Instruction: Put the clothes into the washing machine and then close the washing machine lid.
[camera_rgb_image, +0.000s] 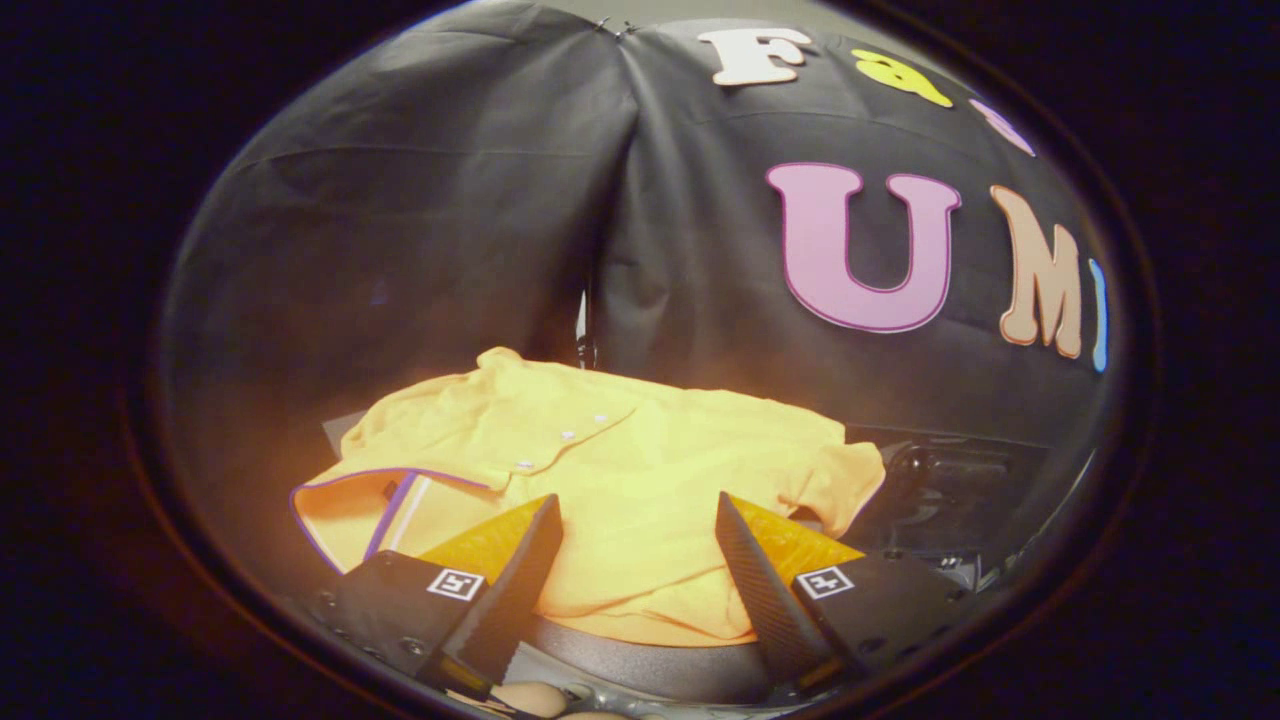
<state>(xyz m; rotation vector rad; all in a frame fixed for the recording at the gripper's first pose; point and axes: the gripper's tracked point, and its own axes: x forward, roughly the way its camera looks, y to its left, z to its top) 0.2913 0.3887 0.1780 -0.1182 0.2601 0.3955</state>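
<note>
One garment is all I can see from here: a bright orange cotton polo shirt with a purple-edged collar and small white buttons (590, 470), spread loosely over what looks like the dark rim of the washing machine (640, 660), its near hem drooping over that rim. At about eight o'clock from the shirt's middle, the collar and a folded flap hang outward, and that side could slide off the machine if the cloth is tugged from the other end. The gripper (638, 520) hovers at six o'clock, fingers spread wide with the shirt's lower body between them, touching nothing that I can make out. Closing from here might pinch only a thin top fold, so the shirt could slip free halfway. Over at three o'clock the sleeve trails toward a dark panel with knobs (945, 475); it could snag there, or end up trapped under the lid when that comes down.
</note>
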